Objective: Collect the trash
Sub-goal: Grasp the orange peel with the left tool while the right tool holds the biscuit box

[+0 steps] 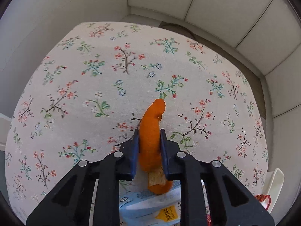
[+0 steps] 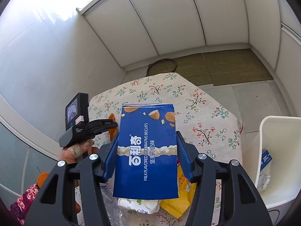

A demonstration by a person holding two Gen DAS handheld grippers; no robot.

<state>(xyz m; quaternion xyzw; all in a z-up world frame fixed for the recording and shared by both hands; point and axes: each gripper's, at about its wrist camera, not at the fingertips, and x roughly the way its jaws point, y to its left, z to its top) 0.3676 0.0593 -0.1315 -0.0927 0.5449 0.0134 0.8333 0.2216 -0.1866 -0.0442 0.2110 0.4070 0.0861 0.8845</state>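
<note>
My left gripper point(image 1: 149, 133) is shut on a curled strip of orange peel point(image 1: 151, 137) and holds it above the floral tablecloth point(image 1: 94, 94). My right gripper point(image 2: 147, 137) is shut on a blue biscuit box point(image 2: 147, 150) and holds it above the table. The left gripper point(image 2: 102, 125) with the peel point(image 2: 112, 119) also shows in the right wrist view, left of the box. Under the box lie a yellow wrapper point(image 2: 180, 195), a white floral packet point(image 2: 140, 206) and clear plastic point(image 2: 111, 203).
A white bin point(image 2: 278, 162) stands right of the table, holding a small blue box point(image 2: 266, 159) and crumpled paper point(image 2: 263, 180). Its rim shows in the left wrist view point(image 1: 274, 184). A light blue packet point(image 1: 150, 205) lies under the left gripper. White cabinets and woven mats point(image 2: 225, 67) lie beyond.
</note>
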